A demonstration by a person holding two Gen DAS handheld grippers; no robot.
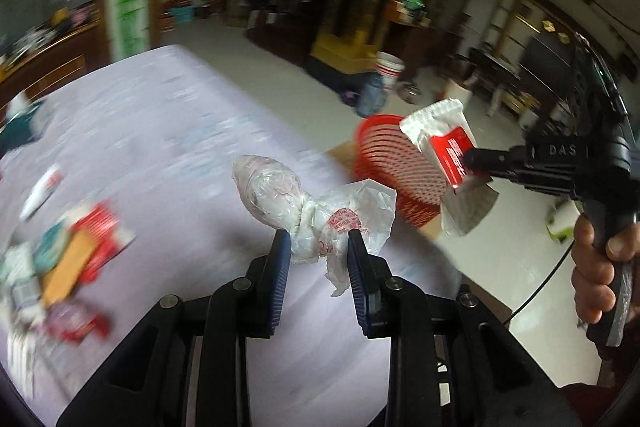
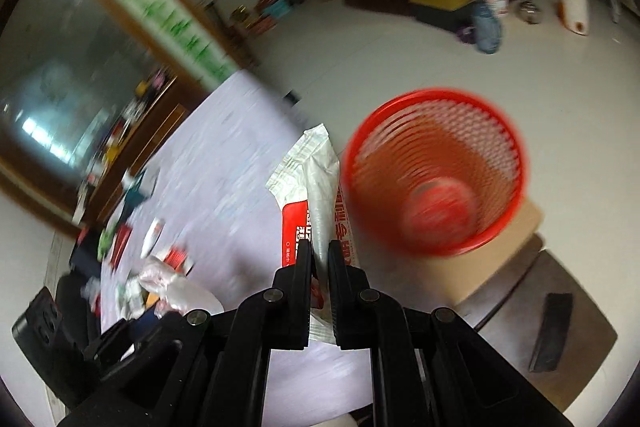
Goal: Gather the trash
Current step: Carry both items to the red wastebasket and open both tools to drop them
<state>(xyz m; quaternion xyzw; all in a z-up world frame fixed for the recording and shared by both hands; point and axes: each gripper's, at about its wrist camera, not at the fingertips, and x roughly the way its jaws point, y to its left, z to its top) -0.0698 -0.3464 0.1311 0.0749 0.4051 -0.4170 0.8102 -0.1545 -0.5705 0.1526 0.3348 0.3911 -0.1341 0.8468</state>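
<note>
The left gripper [image 1: 319,251] is closest to its camera, and its two blue fingers [image 1: 280,267] sit a fair way apart with a knotted plastic bag [image 1: 304,211] squeezed between them. The bag is soft and puffy, so the fingers cannot close all the way; they pinch it just by the knot, which looks like the best spot because it is thick and will not slip. The round full end of the bag sticks out in front, up in the air above the pale purple table [image 1: 168,131]. The right gripper [image 2: 319,259] has its fingers almost together, pressed on a flat red and white wrapper [image 2: 316,187]. The wrapper is thin, so the fingers need only a small gap to hold it. It stands up on its edge and points forward, right beside the red basket [image 2: 516,147], which sits on a brown cardboard box [image 2: 492,267] next to the table. I think both pieces are held high and out toward the basket so they can drop in. More trash [image 1: 72,259] lies in a heap at the far left of the table, well apart from the basket. Something red already lies in the bottom of the basket, but it is too blurry to name.
</note>
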